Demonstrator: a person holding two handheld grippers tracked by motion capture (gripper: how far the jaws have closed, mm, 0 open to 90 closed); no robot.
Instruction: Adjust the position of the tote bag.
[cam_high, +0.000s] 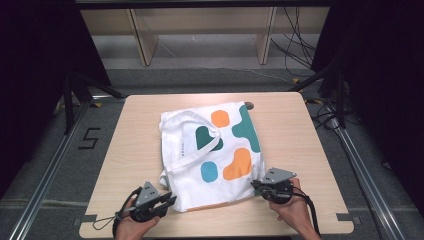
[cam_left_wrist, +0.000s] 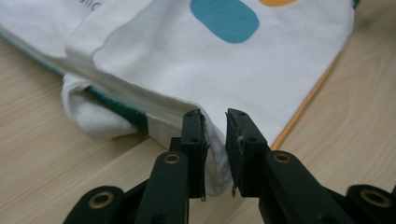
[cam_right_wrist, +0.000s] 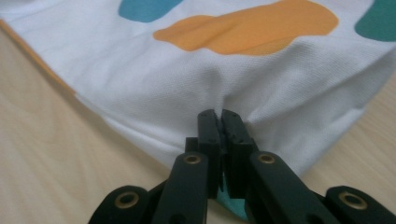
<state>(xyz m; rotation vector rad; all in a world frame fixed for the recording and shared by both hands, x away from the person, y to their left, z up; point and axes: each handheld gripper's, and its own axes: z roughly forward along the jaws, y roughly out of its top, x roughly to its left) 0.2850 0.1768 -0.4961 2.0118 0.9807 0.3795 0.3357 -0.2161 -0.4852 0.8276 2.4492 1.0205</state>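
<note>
A white cloth bag (cam_high: 212, 155) with teal, orange and blue blobs lies folded flat on the pale wood counter (cam_high: 290, 130), about in the middle and a bit toward the person's side; its strap makes a loop over the upper left part of the bag.

The left gripper (cam_high: 167, 201) sits at the bag's near left corner; in the left gripper view its fingers (cam_left_wrist: 194, 140) have a white fold of the bag's edge (cam_left_wrist: 215, 161) between them (there is a small gap between the two black tips, but the cloth fills it), so they are pinching the bag; a thin orange line runs along the bag's edge just to the side.

The right gripper (cam_high: 256, 187) sits at the bag's near right corner; in the right gripper view its fingers (cam_right_wrist: 208, 135) are squeezed tight together on the white cloth (cam_right_wrist: 187, 88), and the cloth wrinkles up where they bite; a big orange blob (cam_right_wrist: 252, 28) is printed just past them.

Both hands come in from the bottom of the high view, one at each near corner of the bag, well apart from each other; a black cable trails from each gripper
</note>
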